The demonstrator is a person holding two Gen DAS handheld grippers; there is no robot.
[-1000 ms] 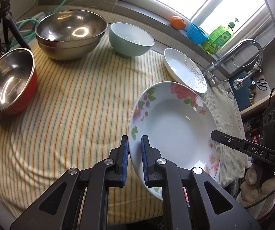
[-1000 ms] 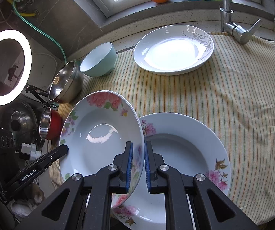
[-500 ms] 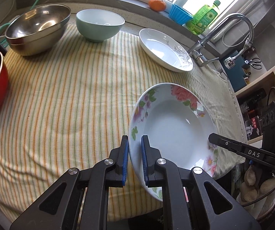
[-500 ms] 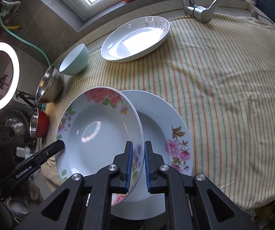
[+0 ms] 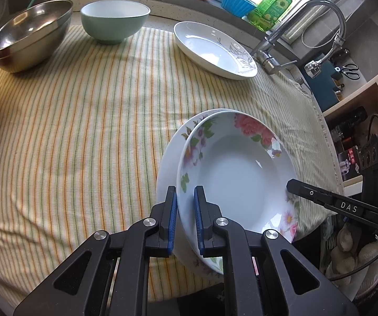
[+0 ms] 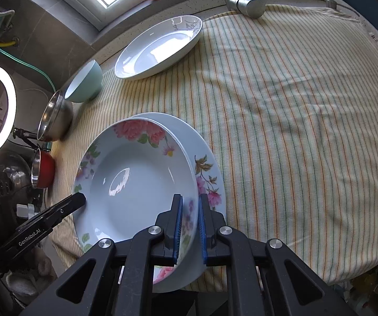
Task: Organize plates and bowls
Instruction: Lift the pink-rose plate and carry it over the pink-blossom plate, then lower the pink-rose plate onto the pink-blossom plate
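**Floral plate held by both grippers, just above matching plate**

Left gripper pinches the near-left rim of the floral plate; pads pressed on the rim. Right gripper pinches the opposite rim of the same plate, pads likewise clamped. Each gripper's finger shows at the far rim in the other's view. Plate carried between the two hands, tilted, not flat.

Key relation: second floral plate lies on the striped cloth at the near edge of the counter, directly under and slightly offset from the held plate; its rim peeks out on one side in both views. Contact between the two: cannot tell. Judgement: the next move is levelling and lowering to nest it, both hands equally near.

Containers, all empty as far as seen: white leaf-print plate far right near the faucet; green bowl far centre; steel bowl far left; red bowl at left edge, inside mostly hidden.
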